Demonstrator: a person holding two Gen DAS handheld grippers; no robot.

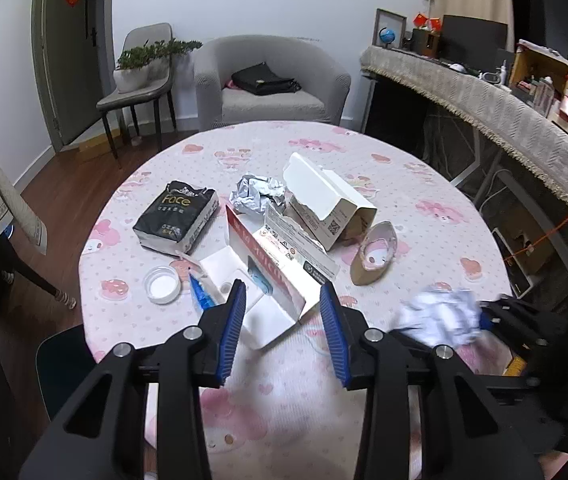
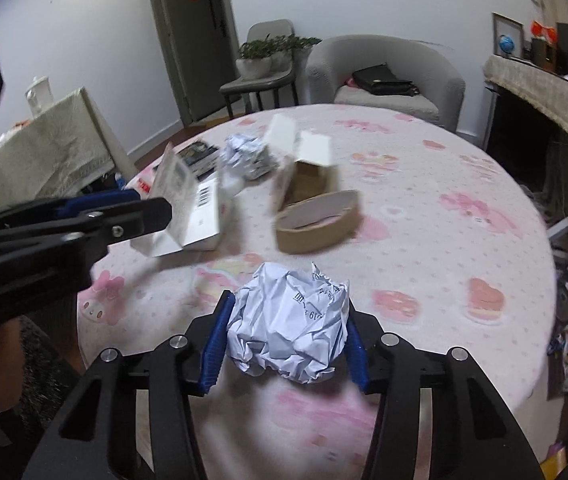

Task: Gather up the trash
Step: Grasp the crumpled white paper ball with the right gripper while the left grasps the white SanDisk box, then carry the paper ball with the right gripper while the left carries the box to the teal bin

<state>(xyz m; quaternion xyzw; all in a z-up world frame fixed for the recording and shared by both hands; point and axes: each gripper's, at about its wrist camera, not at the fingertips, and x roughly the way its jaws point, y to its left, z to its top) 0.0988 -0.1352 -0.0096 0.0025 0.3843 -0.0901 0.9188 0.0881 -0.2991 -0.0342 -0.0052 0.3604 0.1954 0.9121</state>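
The right tongs [image 2: 286, 330] are gripping a crumpled ball of white printed paper [image 2: 288, 326]; the blue ribbed pads [image 2: 217, 350] are pressing on both of its sides, above the near edge of the round counter with the pink cartoon-print cloth [image 2: 424, 208]. In the left wrist view the same paper ball [image 1: 440, 316] is appearing blurred at the right, near the counter's edge.

The left tongs [image 1: 282, 300] are standing half apart, with an open white carton with a red inner flap [image 1: 272, 280] between the tips. I cannot tell whether the blue pads [image 1: 234, 336] are touching the carton; they seem to be just beside its walls.

Other trash is lying on the counter beyond. A black soft packet with gold letters [image 1: 178, 216] is lying at the left. A crumpled lump of silver foil [image 1: 258, 194] is sitting behind the carton, and a torn white and brown cardboard box [image 1: 330, 204] is lying just beside the foil. A flattened brown cardboard ring [image 1: 376, 256] is lying near the box. A small round clear lid [image 1: 161, 284] and a blue plastic piece [image 1: 201, 292] are resting left of the carton.
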